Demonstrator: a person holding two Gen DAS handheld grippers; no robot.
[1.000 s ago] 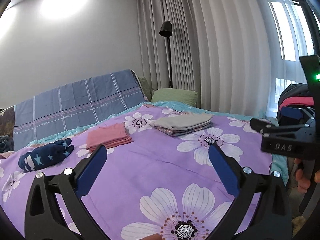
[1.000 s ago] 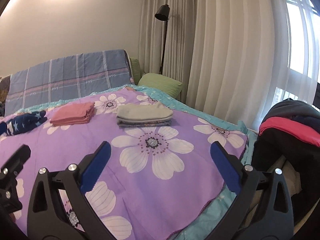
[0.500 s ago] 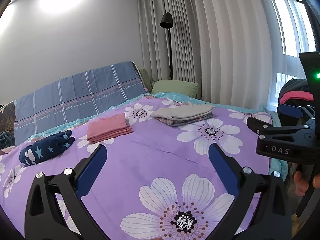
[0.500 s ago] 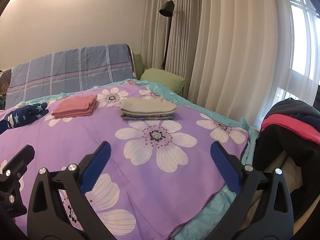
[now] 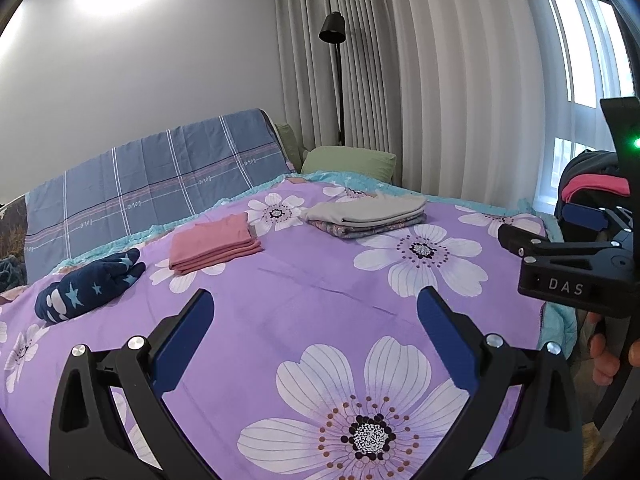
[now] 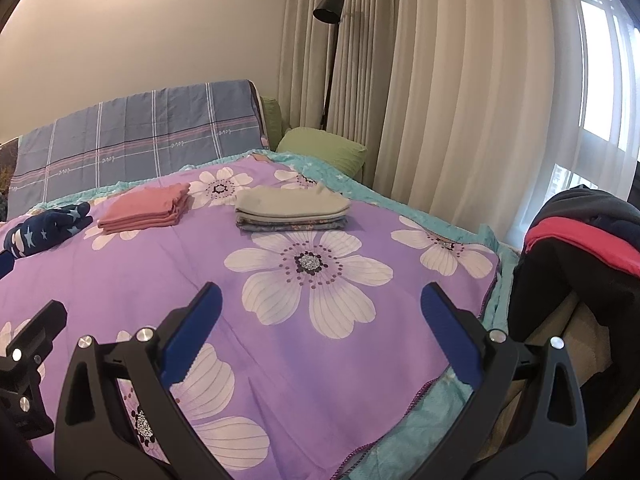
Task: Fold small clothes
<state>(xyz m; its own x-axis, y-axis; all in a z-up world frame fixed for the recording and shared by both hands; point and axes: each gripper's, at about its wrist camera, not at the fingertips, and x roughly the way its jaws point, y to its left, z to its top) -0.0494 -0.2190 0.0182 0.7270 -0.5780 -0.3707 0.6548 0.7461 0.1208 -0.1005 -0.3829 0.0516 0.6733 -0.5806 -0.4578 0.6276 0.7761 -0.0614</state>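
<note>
On the purple flowered bed cover (image 5: pixel 304 292) lie a folded pink garment (image 5: pixel 214 242), a folded grey-on-patterned stack (image 5: pixel 368 214) and a rolled navy star-print garment (image 5: pixel 86 286). The same pink garment (image 6: pixel 146 210), stack (image 6: pixel 290 208) and navy garment (image 6: pixel 44 230) show in the right wrist view. My left gripper (image 5: pixel 314 300) is open and empty above the near part of the bed. My right gripper (image 6: pixel 318 294) is open and empty over the bed's right part; its side shows in the left wrist view (image 5: pixel 576 264). A pile of dark and red clothes (image 6: pixel 584 236) lies off the bed's right edge.
A blue plaid blanket (image 5: pixel 152 188) covers the headboard. A green pillow (image 5: pixel 348 160) and a black floor lamp (image 5: pixel 334 36) stand at the far corner. Curtains (image 6: pixel 460 100) and a window run along the right side.
Both grippers have drifted slightly, so the bed and clothes sit a little lower and further right in view. Both stay open and empty.
</note>
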